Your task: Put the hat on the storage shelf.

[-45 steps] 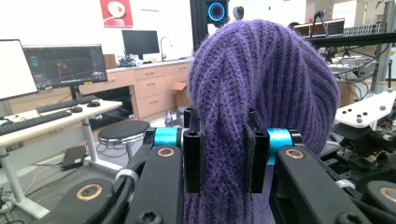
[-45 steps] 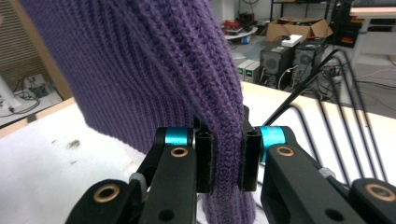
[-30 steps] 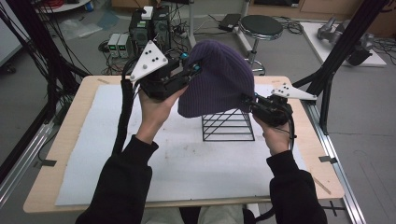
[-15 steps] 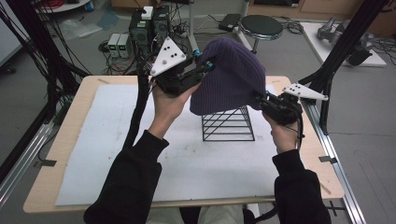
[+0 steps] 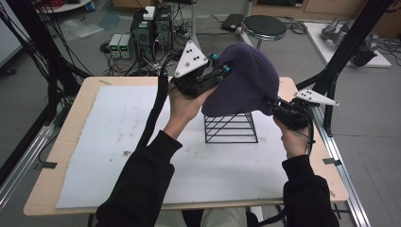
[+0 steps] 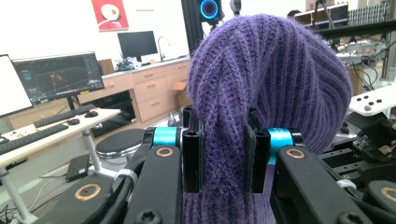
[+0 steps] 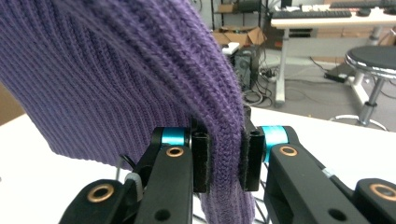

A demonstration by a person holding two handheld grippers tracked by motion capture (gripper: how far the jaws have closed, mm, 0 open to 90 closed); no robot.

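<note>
1. Between the jaws of the left gripper point(image 6: 219, 154): a thick fold of the purple knit beanie point(image 6: 271, 88), clamped firmly, ribbing bunched and squeezed narrow. In the high view this left gripper point(image 5: 218, 75) sits raised at the hat's upper left side, held in the person's left hand point(image 5: 185, 106).

2. Between the jaws of the right gripper point(image 7: 223, 161): a second fold of the same beanie point(image 7: 116, 79), pinched tight at its lower edge. In the high view the right gripper point(image 5: 272, 105) is at the hat's lower right rim, held in the right hand point(image 5: 294, 141).

3. Purple knit beanie point(image 5: 243, 82): held in the air between both grippers, tilted, crown up and away from the person, open end facing down over the stand.

4. Black wire rack point(image 5: 231, 127): a box-shaped frame, upright on the white mat point(image 5: 118, 142), directly beneath the hat. Whether the hem touches its top cannot be told.

5. Wooden table point(image 5: 66, 127): carries mat and rack.

6. Handling note, as a judgement: the step in hand appears to be fitting the hat on the rack or drawing it off. Keep both clamps firm, hold the opening spread and level, and move the two sides together, so that the knit does not snag a wire corner or drag the light rack across the mat.
</note>
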